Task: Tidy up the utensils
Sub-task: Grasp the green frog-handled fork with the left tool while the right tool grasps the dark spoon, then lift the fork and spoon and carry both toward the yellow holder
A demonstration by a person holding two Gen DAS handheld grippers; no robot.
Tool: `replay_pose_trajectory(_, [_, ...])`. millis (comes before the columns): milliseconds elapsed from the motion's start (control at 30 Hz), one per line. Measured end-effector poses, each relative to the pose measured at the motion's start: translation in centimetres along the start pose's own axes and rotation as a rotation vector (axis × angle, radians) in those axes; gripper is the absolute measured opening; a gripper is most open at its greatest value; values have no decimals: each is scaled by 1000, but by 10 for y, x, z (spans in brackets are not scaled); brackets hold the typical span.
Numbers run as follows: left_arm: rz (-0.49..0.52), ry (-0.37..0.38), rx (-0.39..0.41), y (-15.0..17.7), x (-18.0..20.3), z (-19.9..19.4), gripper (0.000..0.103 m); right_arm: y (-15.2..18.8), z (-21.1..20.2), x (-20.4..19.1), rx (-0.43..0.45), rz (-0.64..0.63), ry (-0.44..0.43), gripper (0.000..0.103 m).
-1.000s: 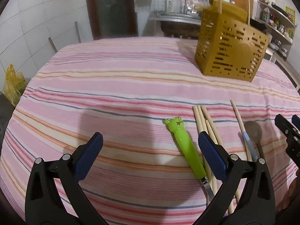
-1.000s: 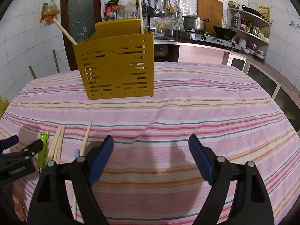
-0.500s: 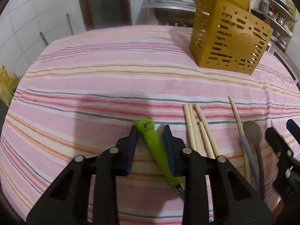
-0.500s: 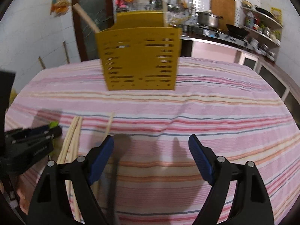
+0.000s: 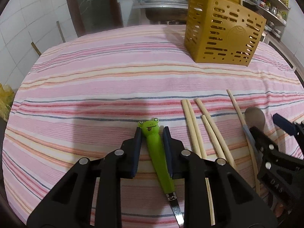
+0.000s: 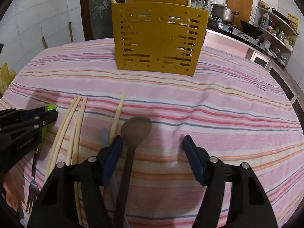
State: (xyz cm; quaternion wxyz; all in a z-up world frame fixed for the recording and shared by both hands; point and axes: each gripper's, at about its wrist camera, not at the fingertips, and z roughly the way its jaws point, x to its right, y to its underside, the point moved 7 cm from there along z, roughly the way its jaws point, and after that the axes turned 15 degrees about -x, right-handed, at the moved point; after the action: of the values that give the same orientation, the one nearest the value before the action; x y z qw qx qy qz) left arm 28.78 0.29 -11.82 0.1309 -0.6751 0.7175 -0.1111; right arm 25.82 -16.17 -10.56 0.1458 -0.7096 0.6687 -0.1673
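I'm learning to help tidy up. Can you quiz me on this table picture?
1. True or false: the yellow basket stands upright on the striped cloth.
2. What is between the left tool's closing pads: A) a chopstick, B) the frog fork, C) a knife?
3. Which thing lies between the right tool's pads?

Key: 1 true. 2 B. 3 the dark spoon.

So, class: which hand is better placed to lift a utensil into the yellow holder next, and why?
Left. The left gripper is closing around the frog-handled fork, whereas the right gripper is closing with the dark spoon untouched between its pads.
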Motion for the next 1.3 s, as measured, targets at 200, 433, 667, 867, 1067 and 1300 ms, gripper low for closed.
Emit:
replay_pose_trajectory(200, [29, -29, 13, 1, 3, 2, 23, -8, 3, -5, -37, -17, 52, 64])
replay_pose_trajectory(433, [34, 0, 1, -1, 0, 2, 23, -17, 7, -9, -106, 45, 10, 51])
replay_pose_trajectory(667, [29, 17, -2, -5, -1, 2, 22, -18, 7, -10, -109, 69, -58, 36])
replay_pose_trajectory(867, [27, 19, 14, -6, 1, 1, 21, -18, 7, -4, -84, 93, -94, 36])
replay_pose_trajectory(1067, [32, 18, 46, -5, 2, -9, 21, -23, 5, 8, -43, 114, -81, 36])
replay_pose_trajectory(1300, [54, -4, 99, -3, 9, -23, 20, -25, -2, 18, -2, 140, -89, 36])
